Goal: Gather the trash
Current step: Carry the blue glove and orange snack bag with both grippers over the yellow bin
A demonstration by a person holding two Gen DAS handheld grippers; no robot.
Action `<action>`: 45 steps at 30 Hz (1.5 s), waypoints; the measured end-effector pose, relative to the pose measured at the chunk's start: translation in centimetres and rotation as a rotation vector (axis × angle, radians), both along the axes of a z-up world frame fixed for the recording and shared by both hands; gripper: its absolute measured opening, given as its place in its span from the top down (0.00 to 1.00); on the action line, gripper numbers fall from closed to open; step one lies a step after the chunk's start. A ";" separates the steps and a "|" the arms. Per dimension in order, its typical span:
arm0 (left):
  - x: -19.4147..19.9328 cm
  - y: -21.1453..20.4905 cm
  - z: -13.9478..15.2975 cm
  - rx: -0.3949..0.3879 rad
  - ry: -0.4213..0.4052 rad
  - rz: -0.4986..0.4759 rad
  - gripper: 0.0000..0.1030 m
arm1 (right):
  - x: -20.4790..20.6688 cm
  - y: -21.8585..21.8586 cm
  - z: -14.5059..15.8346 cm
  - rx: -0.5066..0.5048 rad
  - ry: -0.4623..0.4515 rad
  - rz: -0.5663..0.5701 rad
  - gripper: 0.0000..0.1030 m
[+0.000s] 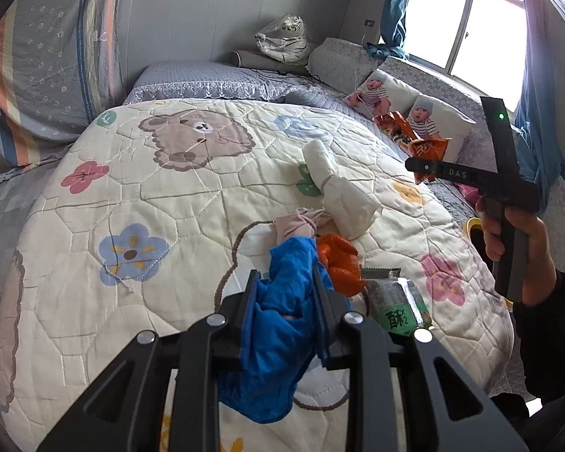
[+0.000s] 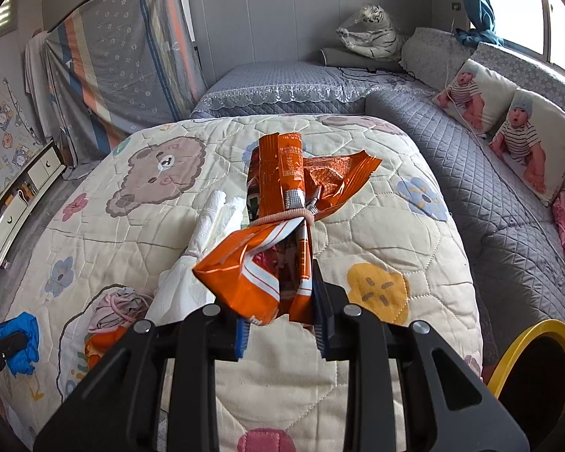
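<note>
The right gripper (image 2: 280,324) has its 2 fingers (image 2: 241,335) closed on the near end of an orange snack wrapper bundle (image 2: 282,218), lifted above the bear quilt (image 2: 358,233). The bundle's long axis runs straight away from the gripper toward the far edge of the quilt, and a pinkish elastic band (image 2: 282,216) cinches its middle. Fine print covers the far half, too small to read. Seen from the left wrist, the same gripper (image 1: 418,165) carries the letters "DAS" on its side.

The left gripper (image 1: 284,301) has its fingers (image 1: 246,301) pressed onto a crumpled blue glove (image 1: 278,301), which bulges between them and hangs below, low over the quilt (image 1: 132,173).

Just right of the glove on the quilt lie a scrunched orange wrapper (image 1: 341,263) and a green-and-silver packet (image 1: 393,301) printed "酥×2". Just beyond the glove sits a pinkish cloth wad (image 1: 297,224), and beyond that a white tissue bundle (image 1: 339,184) tied at its waist, its long axis angled from near-right to far-left.

A yellow-rimmed bin (image 2: 519,342) stands off the quilt's near-right corner.
</note>
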State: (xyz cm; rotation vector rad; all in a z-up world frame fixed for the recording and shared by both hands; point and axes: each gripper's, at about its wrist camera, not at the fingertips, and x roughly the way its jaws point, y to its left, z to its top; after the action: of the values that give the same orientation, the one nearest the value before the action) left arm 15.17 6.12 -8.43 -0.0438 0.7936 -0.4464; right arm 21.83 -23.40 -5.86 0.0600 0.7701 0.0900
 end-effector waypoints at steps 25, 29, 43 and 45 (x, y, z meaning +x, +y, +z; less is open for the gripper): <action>2.4 -12.4 7.1 -0.026 -0.118 -0.119 0.77 | -5.2 -7.8 1.5 0.030 -0.056 -0.104 0.75; 2.4 -14.8 8.1 -0.019 -0.134 -0.158 0.77 | -6.0 -9.6 1.6 0.037 -0.063 -0.134 0.75; 1.8 -22.1 9.3 -0.021 -0.150 -0.280 0.77 | -8.8 -15.3 1.5 0.044 -0.083 -0.235 0.75; 1.7 -23.0 9.3 -0.021 -0.149 -0.298 0.77 | -9.1 -16.2 1.3 0.047 -0.081 -0.253 0.75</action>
State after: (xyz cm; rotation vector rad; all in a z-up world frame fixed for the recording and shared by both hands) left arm 16.86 -16.90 0.86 0.0888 0.6503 -0.7314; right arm 12.72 -39.58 -4.53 0.1971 0.6738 -0.1292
